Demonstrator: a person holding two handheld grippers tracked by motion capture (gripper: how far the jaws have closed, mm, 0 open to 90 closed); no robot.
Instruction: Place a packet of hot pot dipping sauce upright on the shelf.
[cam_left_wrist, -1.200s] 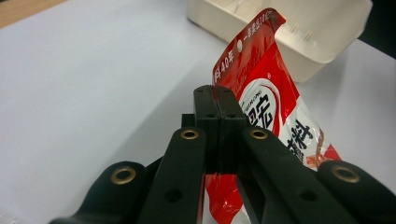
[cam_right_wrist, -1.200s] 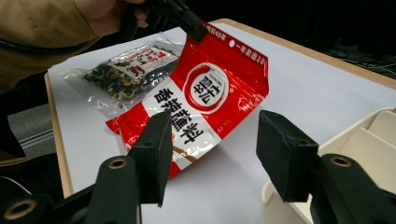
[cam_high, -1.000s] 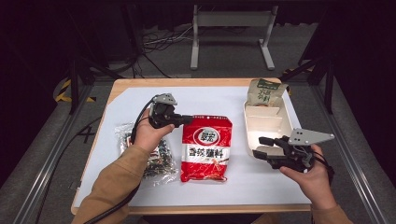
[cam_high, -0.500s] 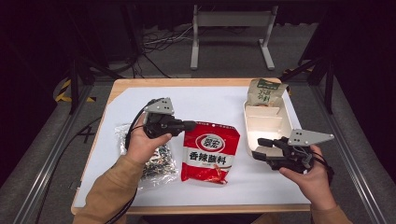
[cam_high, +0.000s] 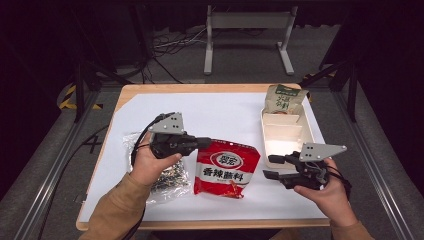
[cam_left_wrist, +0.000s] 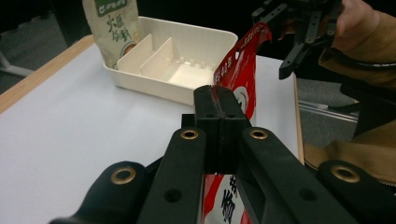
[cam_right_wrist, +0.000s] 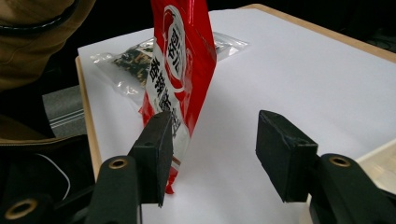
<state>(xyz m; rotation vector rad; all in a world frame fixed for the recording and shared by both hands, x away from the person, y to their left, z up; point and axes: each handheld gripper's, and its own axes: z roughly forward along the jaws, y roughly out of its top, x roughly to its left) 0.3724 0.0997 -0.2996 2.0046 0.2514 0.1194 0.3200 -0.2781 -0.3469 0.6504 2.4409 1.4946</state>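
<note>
A red snack packet (cam_high: 227, 170) with white print lies in the middle of the white table top. My left gripper (cam_high: 202, 143) is shut on its upper left corner and holds that edge up. In the left gripper view the closed jaws pinch the red packet (cam_left_wrist: 240, 70) at its edge. My right gripper (cam_high: 272, 166) hovers just right of the packet, open and holding nothing. From the right gripper view, the red packet (cam_right_wrist: 180, 65) stands tilted just beyond the left jaw, outside the gap.
A cream divided tray (cam_high: 287, 145) stands at the right, with a green and beige pouch (cam_high: 282, 100) upright at its far end. A clear bag of dark bits (cam_high: 170, 175) lies under the left hand. The table's front edge is close to both hands.
The left gripper has drawn the red packet a little toward the front right. The right gripper has edged left toward the packet, still open.
</note>
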